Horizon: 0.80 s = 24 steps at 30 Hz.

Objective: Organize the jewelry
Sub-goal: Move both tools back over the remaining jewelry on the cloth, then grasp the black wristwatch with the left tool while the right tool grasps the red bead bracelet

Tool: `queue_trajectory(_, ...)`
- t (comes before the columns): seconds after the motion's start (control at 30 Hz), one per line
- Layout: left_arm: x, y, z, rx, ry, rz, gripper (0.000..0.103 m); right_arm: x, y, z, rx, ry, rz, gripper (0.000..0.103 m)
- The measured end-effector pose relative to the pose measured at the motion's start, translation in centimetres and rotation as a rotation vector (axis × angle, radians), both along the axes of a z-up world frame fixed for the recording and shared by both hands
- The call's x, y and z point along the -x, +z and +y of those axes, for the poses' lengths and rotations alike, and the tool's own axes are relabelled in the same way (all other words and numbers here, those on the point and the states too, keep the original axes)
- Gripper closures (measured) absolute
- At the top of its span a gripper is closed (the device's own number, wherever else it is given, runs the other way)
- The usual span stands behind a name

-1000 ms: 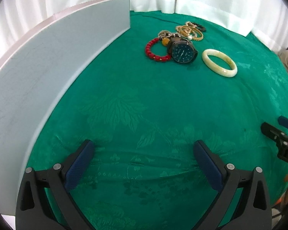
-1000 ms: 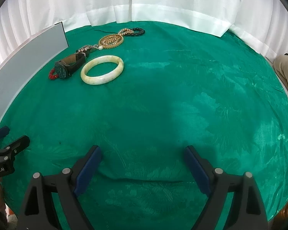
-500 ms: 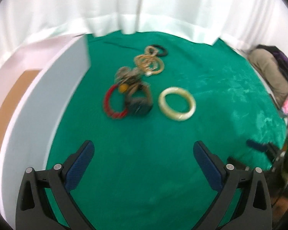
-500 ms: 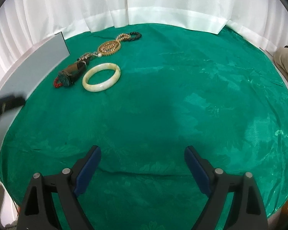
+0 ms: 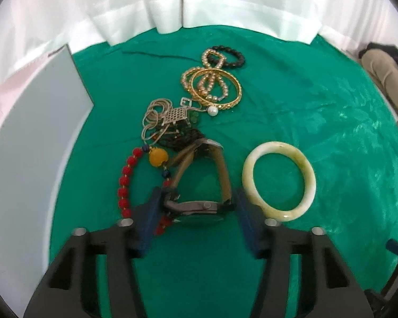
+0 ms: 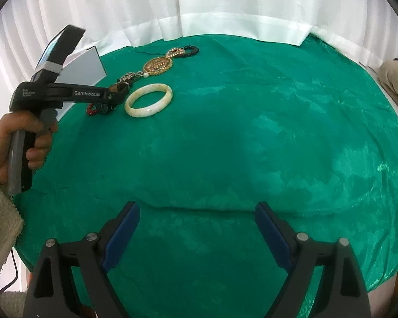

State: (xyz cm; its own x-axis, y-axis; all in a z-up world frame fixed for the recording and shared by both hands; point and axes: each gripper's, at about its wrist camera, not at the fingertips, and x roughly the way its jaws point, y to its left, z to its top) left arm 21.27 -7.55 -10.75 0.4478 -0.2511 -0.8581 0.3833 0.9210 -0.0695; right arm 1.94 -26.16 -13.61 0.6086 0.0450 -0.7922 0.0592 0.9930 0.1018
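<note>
Left wrist: left tongs (image 5: 196,212) closing around watch (image 5: 199,208), dial hidden; right tongs (image 6: 196,235) spread.

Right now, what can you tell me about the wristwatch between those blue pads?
The wristwatch stands on its edge on the green cloth, dark metal case with a crown on the side and a tan, leather-looking strap looping away behind it. It sits between the left gripper, whose jaws are closing on the case; the pads look at or near its sides. A red bead bracelet lies against its left, a pale jade-like bangle just right.
</note>
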Motion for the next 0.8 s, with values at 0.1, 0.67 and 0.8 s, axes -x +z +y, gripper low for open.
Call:
queue_trajectory(0.1,0.5,0.5,1.0,0.050,0.018,-0.011,0.050,0.0,-0.2,-0.3,-0.020,-0.008,0.007,0.013)
queue_trajectory(0.67,12.5,4.2,12.1,0.200,0.176,-0.009,0.050,-7.4,3.1,3.5,-0.086,0.240,-0.029,0.013)
queue_trajectory(0.8,14.2,4.2,12.8,0.223,0.196,-0.013,0.050,-13.7,4.6,7.8,-0.141,0.357,-0.012,0.039)
